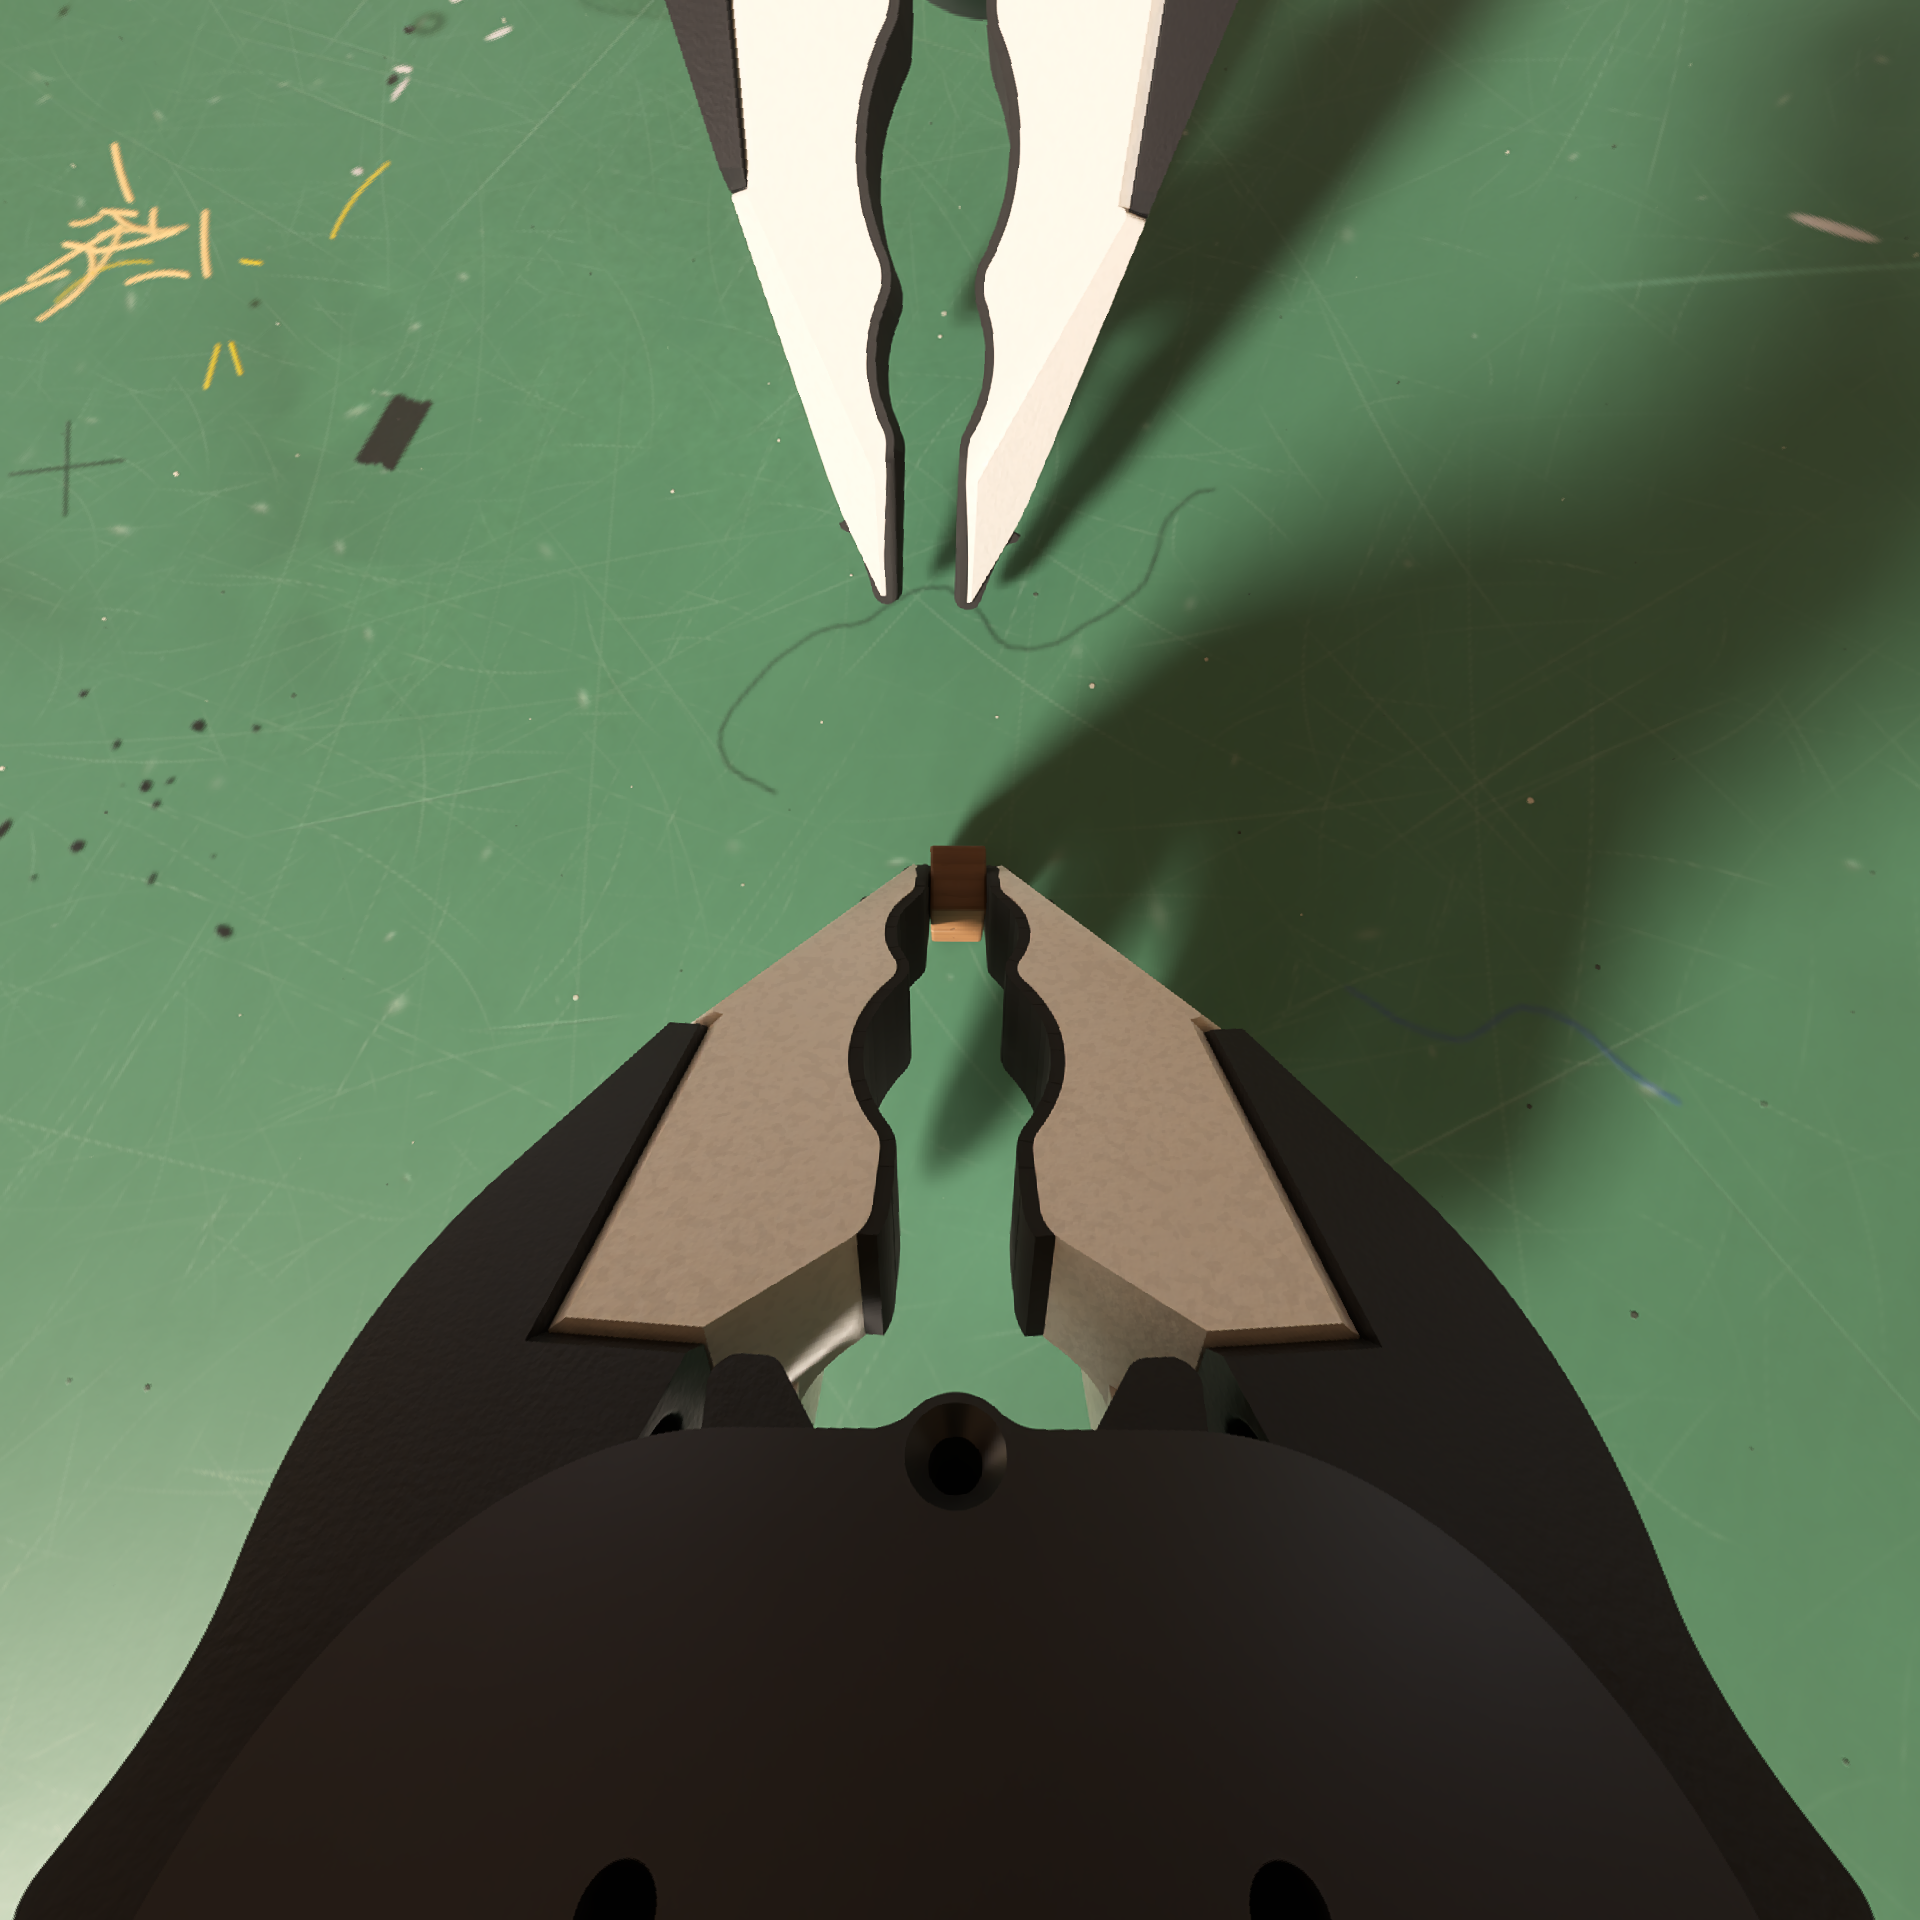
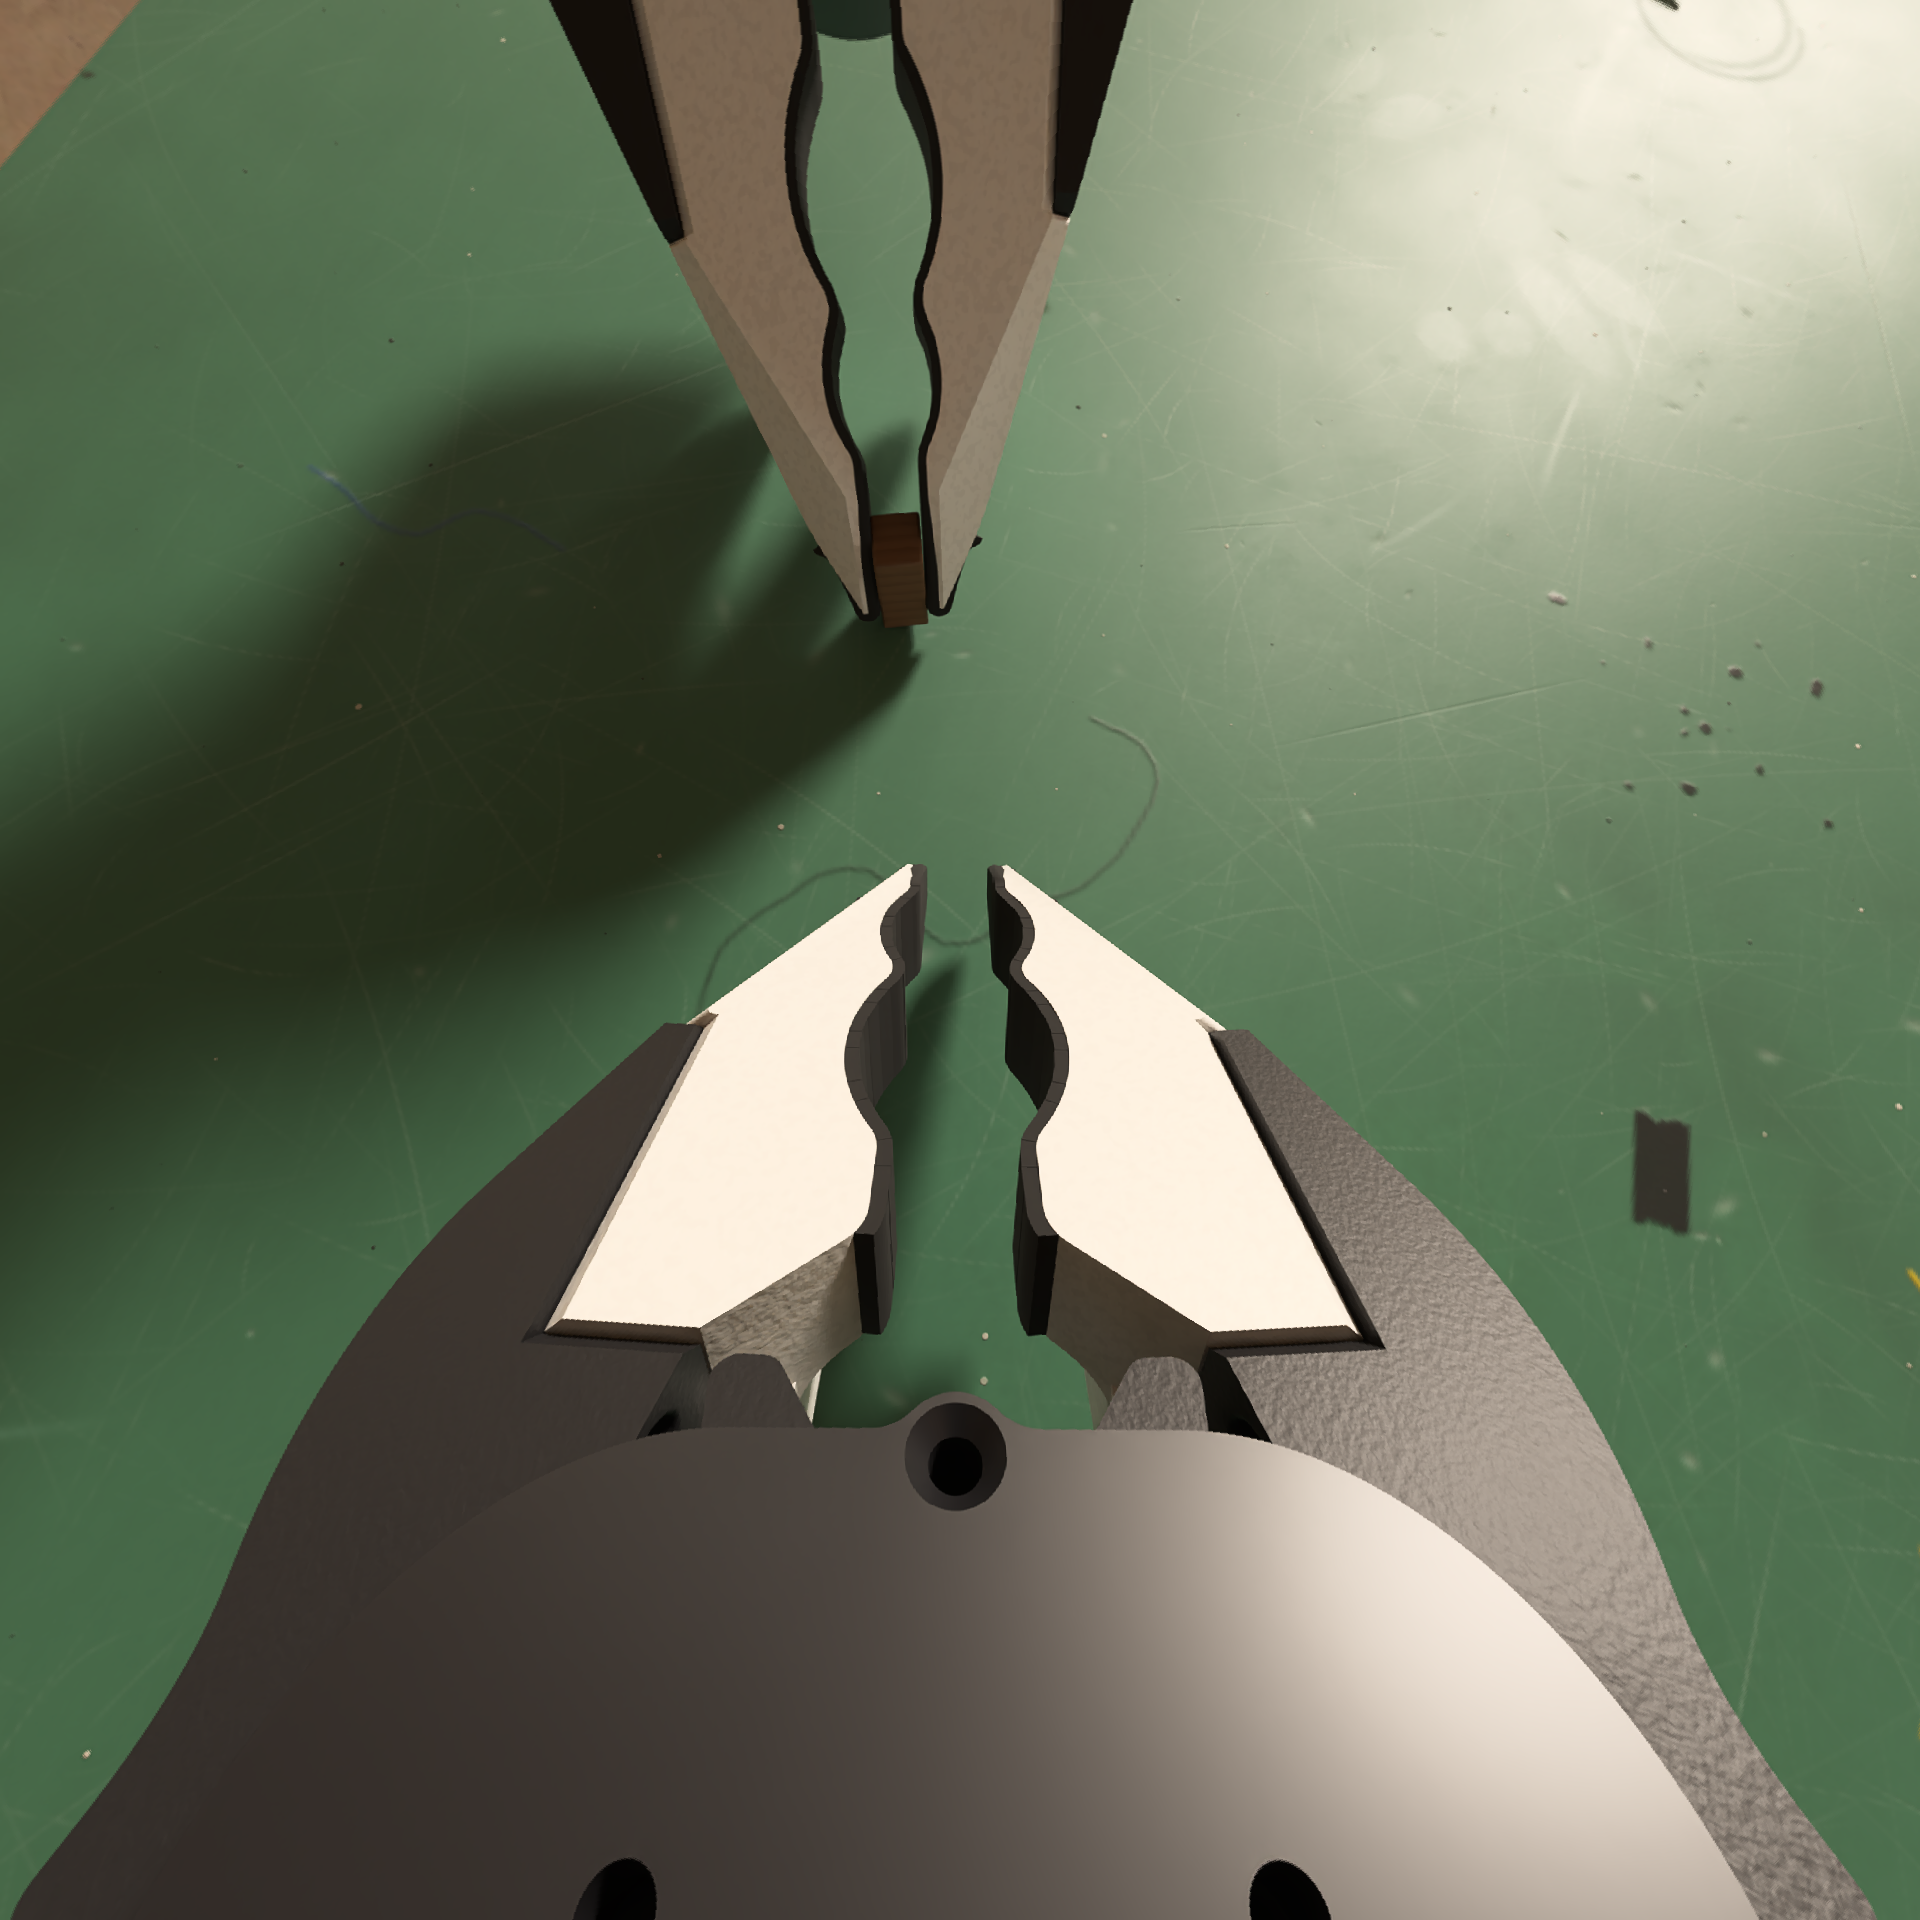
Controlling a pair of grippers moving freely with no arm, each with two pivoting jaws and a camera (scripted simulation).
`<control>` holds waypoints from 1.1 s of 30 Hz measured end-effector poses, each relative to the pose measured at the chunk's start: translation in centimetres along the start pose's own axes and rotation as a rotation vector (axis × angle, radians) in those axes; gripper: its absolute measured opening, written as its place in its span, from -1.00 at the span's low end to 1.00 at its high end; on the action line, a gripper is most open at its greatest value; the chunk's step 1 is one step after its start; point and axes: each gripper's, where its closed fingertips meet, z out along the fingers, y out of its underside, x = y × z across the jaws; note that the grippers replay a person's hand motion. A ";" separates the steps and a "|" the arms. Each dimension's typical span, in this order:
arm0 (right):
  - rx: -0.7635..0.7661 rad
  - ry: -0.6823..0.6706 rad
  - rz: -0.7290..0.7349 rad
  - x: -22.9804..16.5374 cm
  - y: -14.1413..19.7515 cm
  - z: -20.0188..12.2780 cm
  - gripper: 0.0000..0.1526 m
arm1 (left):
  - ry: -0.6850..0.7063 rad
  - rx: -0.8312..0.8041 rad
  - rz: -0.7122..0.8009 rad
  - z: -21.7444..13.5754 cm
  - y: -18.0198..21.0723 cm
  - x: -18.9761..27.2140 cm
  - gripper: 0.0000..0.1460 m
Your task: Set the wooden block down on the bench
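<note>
A small wooden block point(image 1: 957, 891) is pinched between the tips of my left gripper point(image 1: 957, 878), which has tan fingers and a black body. The gripper holds it low over the green bench mat point(image 1: 416, 727). In the right wrist view the block point(image 2: 900, 569) pokes out below the left gripper's tips point(image 2: 902, 608), with its shadow close underneath. I cannot tell whether it touches the mat. My right gripper point(image 2: 957, 878), with white fingers and a grey body, faces the left one tip to tip. It is empty, with a narrow gap between its jaws, and it also shows in the left wrist view point(image 1: 925, 597).
A strip of black tape point(image 1: 393, 431) and yellow shavings point(image 1: 114, 249) lie on the mat to the left. A dark thread point(image 1: 831, 665) curls between the grippers. A blue thread point(image 1: 1507, 1023) lies in shadow. A brown edge point(image 2: 42, 73) shows at one corner.
</note>
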 end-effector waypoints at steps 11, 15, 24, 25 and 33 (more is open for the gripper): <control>0.004 0.007 0.015 0.2 0.0 0.0 -0.85 | -0.005 0.001 -0.007 0.0 0.0 -0.1 -0.87; 0.002 0.008 0.014 0.2 0.0 0.0 -0.85 | -0.011 0.003 -0.004 0.0 0.0 -0.2 -0.87; -0.001 0.011 0.012 0.2 0.1 0.0 -0.85 | -0.012 0.009 0.008 -0.1 -0.1 -0.1 -0.83; -0.001 0.011 0.011 0.2 0.1 0.0 -0.85 | -0.011 0.020 0.015 -0.2 -0.2 -0.1 -0.81; -0.002 0.014 0.007 0.1 0.1 0.0 -0.85 | -0.028 0.358 -0.125 -3.8 -3.0 -1.7 -0.80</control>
